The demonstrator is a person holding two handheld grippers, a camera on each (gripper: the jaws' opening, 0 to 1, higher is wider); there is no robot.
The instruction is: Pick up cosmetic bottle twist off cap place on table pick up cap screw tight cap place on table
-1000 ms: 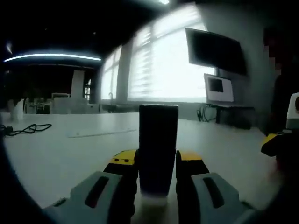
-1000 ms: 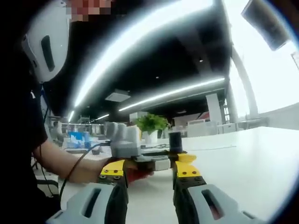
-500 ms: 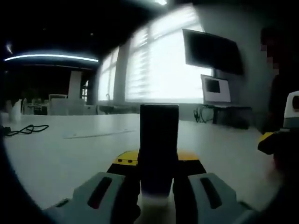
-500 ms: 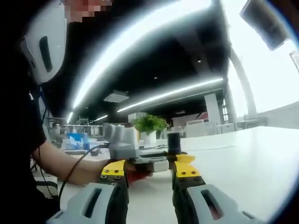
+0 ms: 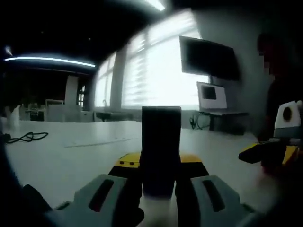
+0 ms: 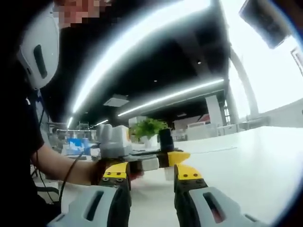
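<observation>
The cosmetic bottle, with a tall black cap (image 5: 161, 142) over a pale body, stands upright between the jaws of my left gripper (image 5: 161, 164), which is shut on it. In the right gripper view that same gripper comes in from the left, holding the bottle (image 6: 165, 140) a little above the white table (image 6: 246, 161). My right gripper (image 6: 152, 172) is open with nothing between its yellow-tipped fingers, just in front of the bottle. Its yellow tip (image 5: 267, 152) shows at the right edge of the left gripper view.
A black cable (image 5: 26, 137) lies on the table at the far left. A dark wall screen (image 5: 208, 59) and a smaller monitor (image 5: 210, 97) stand behind the table. A potted plant (image 6: 147, 127) sits beyond the bottle. A person's forearm (image 6: 61, 165) holds the left gripper.
The left jaws have drawn in tight on the bottle. The bottle and left gripper have risen slightly off the table. The right gripper has come closer to the bottle.
</observation>
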